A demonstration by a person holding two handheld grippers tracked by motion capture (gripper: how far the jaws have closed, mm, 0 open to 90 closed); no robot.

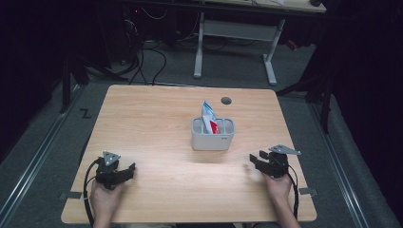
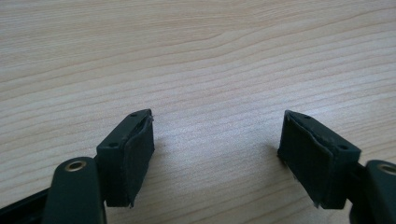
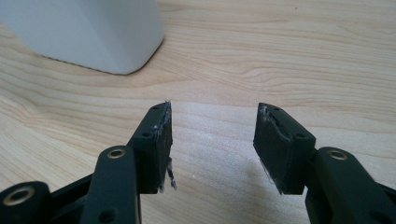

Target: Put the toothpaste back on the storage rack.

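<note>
Desk (image 1: 157, 123) of pale wood carries a grey compartmented holder (image 1: 212, 134) near its middle, slightly toward the far edge, with a red, white and blue tube (image 1: 208, 117), likely toothpaste, standing upright in one of its left compartments. Both grippers sit close to the near edge, well apart from the holder: left gripper (image 1: 128, 169) toward the near left corner, right gripper (image 1: 254, 159) toward the near right, each with jaws parted over bare wood and holding nothing. Judging by this, either the tube is already stowed or nothing has yet begun.

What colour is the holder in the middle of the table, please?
Light grey holder, clearest in the high view.
</note>
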